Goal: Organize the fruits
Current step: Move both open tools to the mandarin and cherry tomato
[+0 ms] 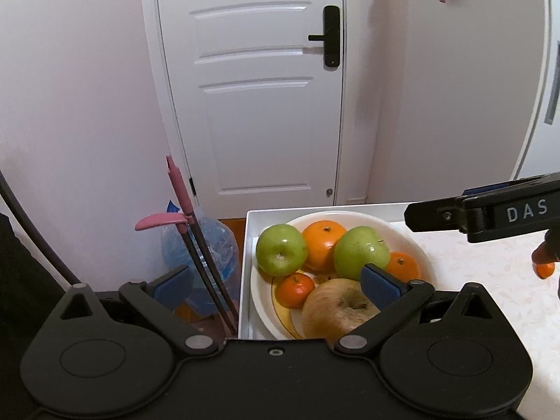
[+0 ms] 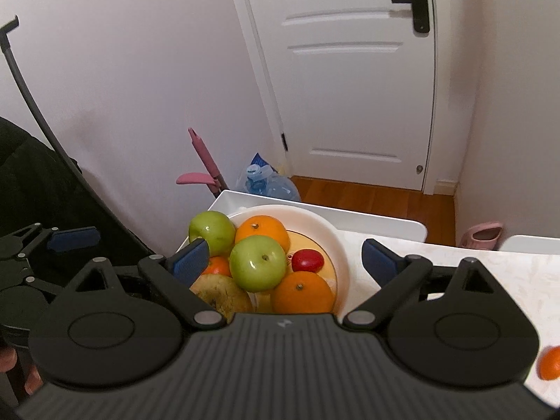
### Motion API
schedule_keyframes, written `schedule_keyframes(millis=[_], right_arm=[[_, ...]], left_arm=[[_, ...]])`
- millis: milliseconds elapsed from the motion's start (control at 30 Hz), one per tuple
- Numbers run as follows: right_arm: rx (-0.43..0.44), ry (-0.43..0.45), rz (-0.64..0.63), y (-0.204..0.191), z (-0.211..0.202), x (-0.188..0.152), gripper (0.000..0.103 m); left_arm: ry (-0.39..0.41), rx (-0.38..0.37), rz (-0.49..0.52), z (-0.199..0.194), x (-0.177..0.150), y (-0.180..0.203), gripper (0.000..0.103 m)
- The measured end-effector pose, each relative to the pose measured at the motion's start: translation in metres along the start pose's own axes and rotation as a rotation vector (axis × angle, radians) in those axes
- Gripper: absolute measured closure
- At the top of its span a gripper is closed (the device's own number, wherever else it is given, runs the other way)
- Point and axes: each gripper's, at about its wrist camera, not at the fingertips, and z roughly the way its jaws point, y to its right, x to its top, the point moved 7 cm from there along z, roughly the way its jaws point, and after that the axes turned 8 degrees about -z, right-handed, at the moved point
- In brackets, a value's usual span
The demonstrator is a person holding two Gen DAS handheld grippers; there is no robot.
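A white bowl [image 1: 416,245] [image 2: 336,245] sits in a white tray [image 1: 246,273] [image 2: 385,220] at the table's corner. It holds two green apples [image 1: 281,249] [image 2: 258,262], oranges [image 1: 321,245] [image 2: 301,292], a small mandarin [image 1: 295,289], a brownish apple [image 1: 337,309] [image 2: 220,295] and a small red fruit [image 2: 308,260]. My left gripper [image 1: 276,283] is open and empty, above the bowl's left side. My right gripper [image 2: 285,257] is open and empty, above the bowl; it also shows in the left wrist view [image 1: 490,213]. A loose mandarin [image 2: 550,367] [image 1: 545,269] lies on the table at the right.
The pale patterned table [image 1: 490,280] [image 2: 490,266] reaches right of the tray. On the floor left of the table stand a pink-handled mop [image 1: 182,203] [image 2: 203,161] and a blue water bottle [image 1: 206,248] [image 2: 269,182]. A white door [image 1: 259,87] is behind.
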Motion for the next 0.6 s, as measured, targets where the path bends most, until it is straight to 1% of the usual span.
schedule_keyframes(millis=[233,600], right_arm=[[-0.018,0.029,0.003,0.015,-0.036,-0.01,0.0],[0.006,0.057,-0.026,0.055,-0.1,-0.034,0.0]], left_arm=[[0.025,0.021,0.007,-0.025,-0.003,0.019,0.0],[0.063,0.092,-0.055,-0.069,-0.016,0.065,0.0]])
